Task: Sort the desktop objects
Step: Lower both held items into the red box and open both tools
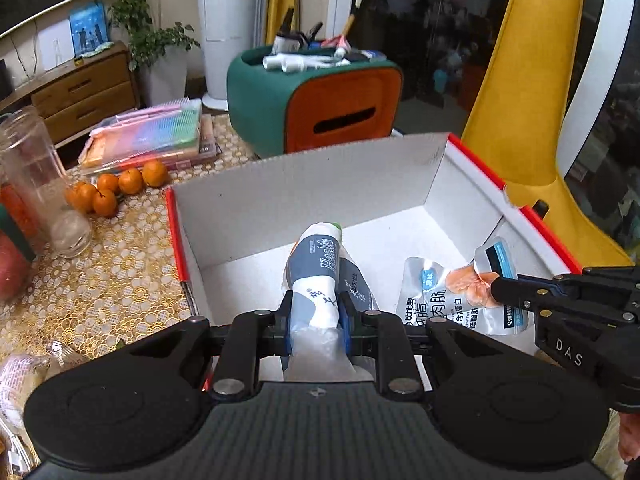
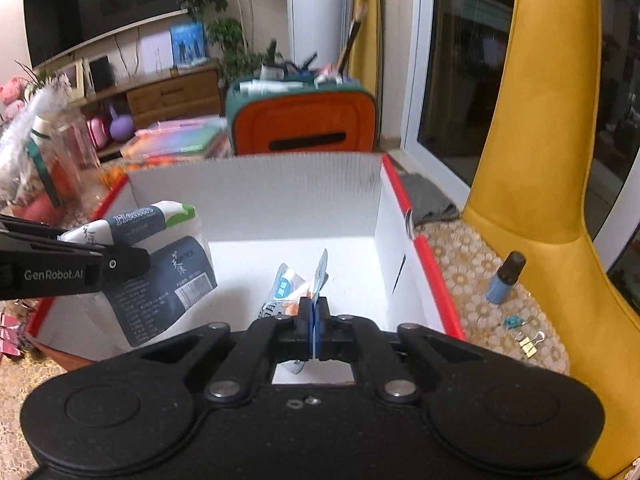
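Held tissue pack (image 1: 316, 280) in left tool (image 1: 316, 312); pinched snack pouch (image 2: 298, 292) in right tool (image 2: 313, 312); both over box (image 1: 304, 184) for dropping in.

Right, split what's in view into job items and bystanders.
In play: left claw gripping tissue pack; right claw pinching snack pouch; white box.

Lying about: tangerines, blue bottle, binder clip, glass jar.
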Demonstrator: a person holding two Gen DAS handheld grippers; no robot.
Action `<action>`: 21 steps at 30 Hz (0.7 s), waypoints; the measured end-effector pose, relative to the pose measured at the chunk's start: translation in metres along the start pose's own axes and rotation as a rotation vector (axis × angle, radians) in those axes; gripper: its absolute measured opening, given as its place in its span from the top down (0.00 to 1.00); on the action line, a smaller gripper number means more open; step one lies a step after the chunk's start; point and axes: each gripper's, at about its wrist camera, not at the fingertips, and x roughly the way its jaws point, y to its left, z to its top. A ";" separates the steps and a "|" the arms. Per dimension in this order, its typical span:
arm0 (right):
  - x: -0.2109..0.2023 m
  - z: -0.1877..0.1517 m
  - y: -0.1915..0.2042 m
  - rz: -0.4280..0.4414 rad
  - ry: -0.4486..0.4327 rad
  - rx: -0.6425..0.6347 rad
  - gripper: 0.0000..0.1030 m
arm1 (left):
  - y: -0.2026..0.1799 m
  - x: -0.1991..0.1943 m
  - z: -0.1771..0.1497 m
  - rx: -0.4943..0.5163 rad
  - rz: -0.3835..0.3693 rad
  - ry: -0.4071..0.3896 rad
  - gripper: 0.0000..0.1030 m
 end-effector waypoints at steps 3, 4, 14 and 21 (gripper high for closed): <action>0.005 0.000 0.002 0.003 0.017 -0.010 0.99 | 0.001 0.009 0.000 -0.003 -0.006 0.026 0.81; 0.006 0.000 0.004 0.005 0.022 -0.017 0.99 | 0.002 0.013 -0.001 -0.004 -0.002 0.041 0.81; 0.022 0.004 0.004 -0.008 0.052 -0.050 0.99 | -0.005 0.036 -0.004 0.036 -0.014 0.113 0.81; 0.023 0.003 -0.003 -0.020 0.056 -0.060 0.84 | -0.009 0.038 -0.009 0.065 -0.021 0.123 0.79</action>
